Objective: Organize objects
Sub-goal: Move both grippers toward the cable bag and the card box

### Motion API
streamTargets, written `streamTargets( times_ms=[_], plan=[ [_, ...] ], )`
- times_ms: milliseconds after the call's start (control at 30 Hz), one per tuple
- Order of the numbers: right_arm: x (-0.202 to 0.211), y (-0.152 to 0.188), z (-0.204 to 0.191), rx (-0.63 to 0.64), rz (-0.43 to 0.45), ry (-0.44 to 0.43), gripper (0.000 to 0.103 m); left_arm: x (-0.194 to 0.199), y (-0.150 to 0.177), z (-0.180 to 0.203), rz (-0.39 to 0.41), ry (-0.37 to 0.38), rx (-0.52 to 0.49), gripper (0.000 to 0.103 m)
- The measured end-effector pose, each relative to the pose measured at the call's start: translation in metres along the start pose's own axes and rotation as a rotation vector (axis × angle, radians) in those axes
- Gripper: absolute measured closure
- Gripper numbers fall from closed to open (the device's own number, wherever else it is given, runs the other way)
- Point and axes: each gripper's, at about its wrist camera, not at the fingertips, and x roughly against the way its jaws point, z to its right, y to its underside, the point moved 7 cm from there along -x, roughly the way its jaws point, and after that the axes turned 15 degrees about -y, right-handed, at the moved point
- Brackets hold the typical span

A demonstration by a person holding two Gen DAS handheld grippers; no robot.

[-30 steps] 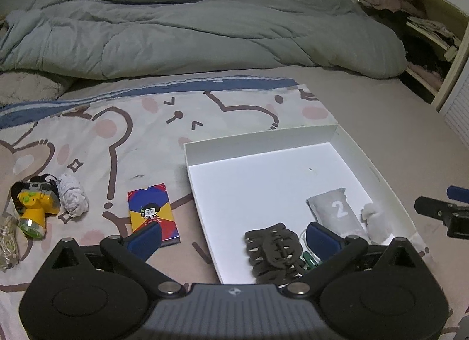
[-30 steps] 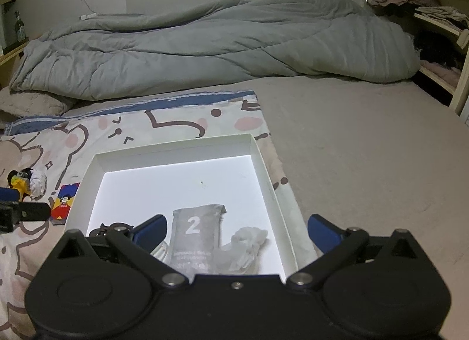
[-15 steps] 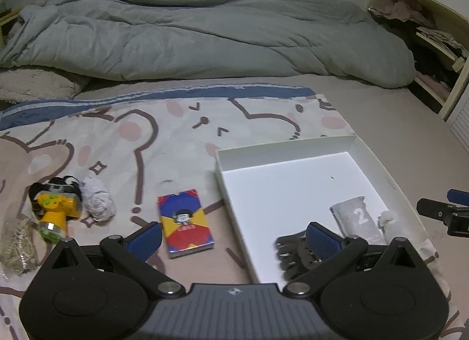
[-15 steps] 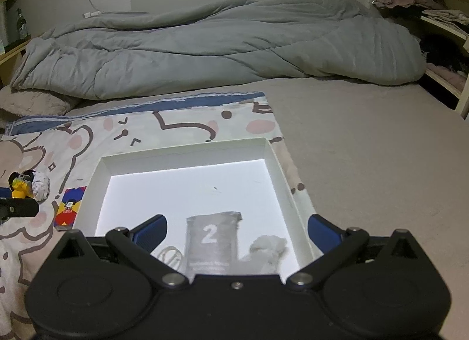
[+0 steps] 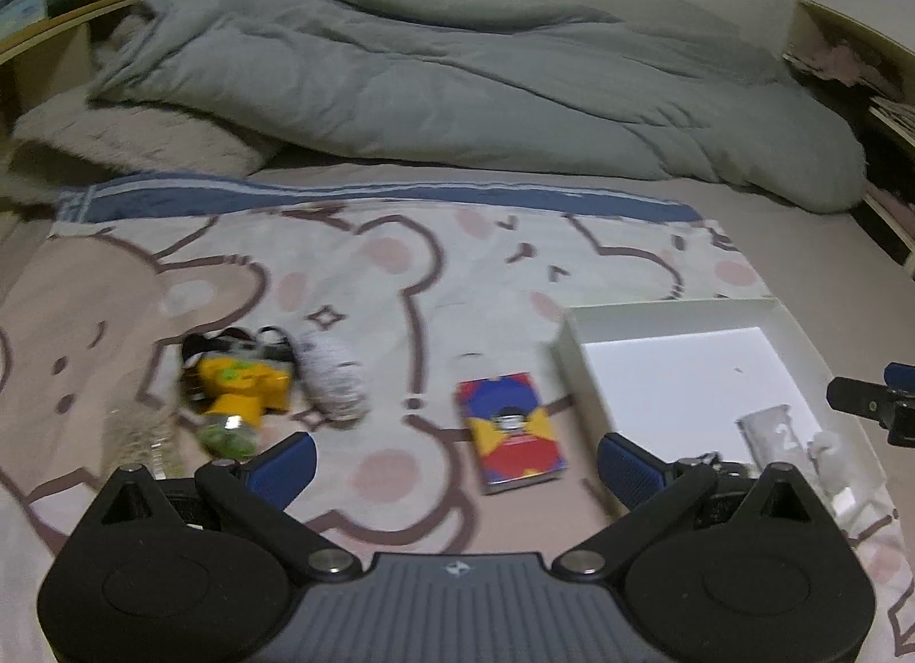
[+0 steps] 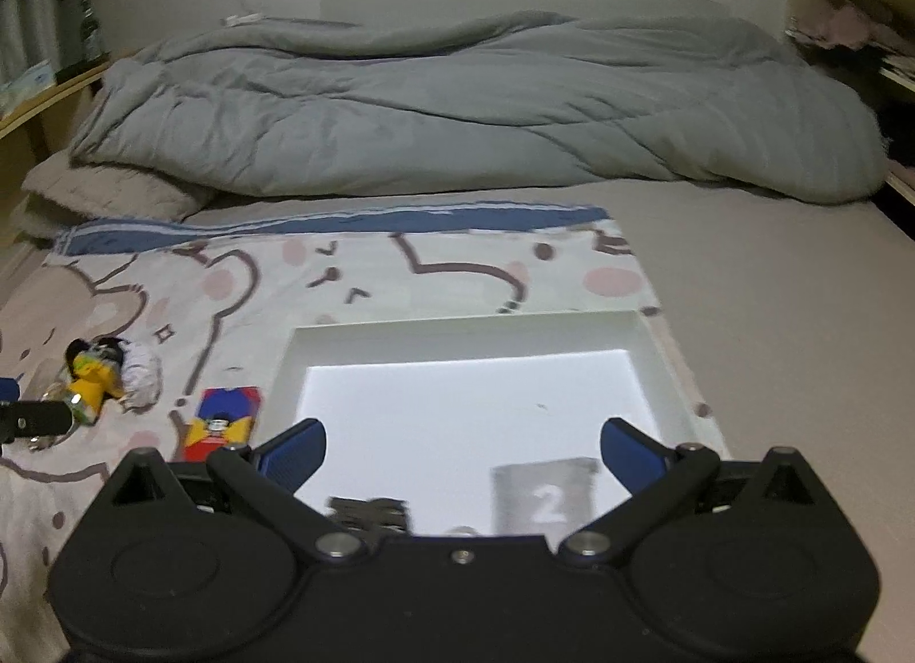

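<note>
Low bedward wrist views (shared box (image 5: 577, 354))

White numeral "2" on the grey pouch (image 6: 542, 498) in the white box (image 6: 457, 328), no other legible text

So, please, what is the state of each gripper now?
Left gripper: open, holding nothing.
Right gripper: open, holding nothing.

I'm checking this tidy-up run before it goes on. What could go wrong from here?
1. The card box lies close beside the white tray wall, so the open left gripper might catch that wall while grasping it.
2. The yellow toy and white cloth ball touch, so gripping one may drag the other.
3. The soft blanket could let the tray shift.
</note>
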Motion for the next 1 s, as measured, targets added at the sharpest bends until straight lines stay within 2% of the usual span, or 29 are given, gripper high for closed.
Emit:
streamTargets(
  times_ms=[167,567,1000],
  plan=[
    [-0.013,-0.007,-0.034,0.046,-0.013,-0.034,0.000,-0.002,0.003,-0.033,-0.012,-0.024,0.038,0.000],
    [-0.041,-0.015,-0.101,0.097,-0.034,-0.107,0.000,-0.002,0.011,-0.086,-0.008,-0.064,0.069,0.000],
    [-0.059,-0.020,-0.138,0.121,-0.046,-0.132,0.000,-0.003,0.003,-0.117,0.021,-0.128,0.076,0.000]
  ],
)
